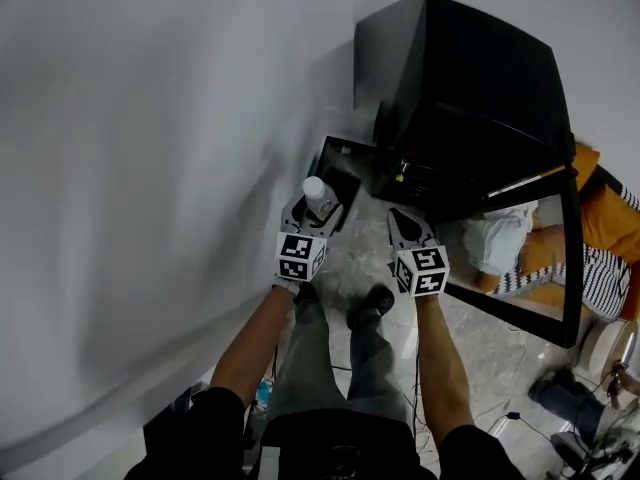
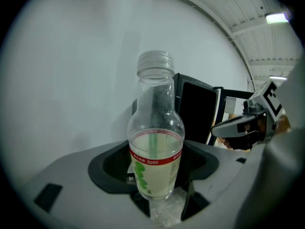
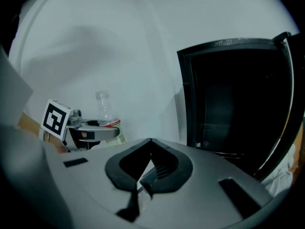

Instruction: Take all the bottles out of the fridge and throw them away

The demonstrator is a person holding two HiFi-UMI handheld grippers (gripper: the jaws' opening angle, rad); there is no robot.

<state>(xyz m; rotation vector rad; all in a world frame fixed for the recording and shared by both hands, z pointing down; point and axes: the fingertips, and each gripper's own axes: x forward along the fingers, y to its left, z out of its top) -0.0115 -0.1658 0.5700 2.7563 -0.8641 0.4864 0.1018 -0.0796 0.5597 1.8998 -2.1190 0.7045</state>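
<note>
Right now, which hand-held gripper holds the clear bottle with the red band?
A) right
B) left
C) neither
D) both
B: the left gripper view shows the bottle upright and clamped between the jaws of the left hand-held gripper, while the right hand-held gripper has its jaws closed together on nothing.

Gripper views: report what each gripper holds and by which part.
The left gripper clamps the clear bottle by its bottom end, upright. The right gripper is shut on nothing.
</note>
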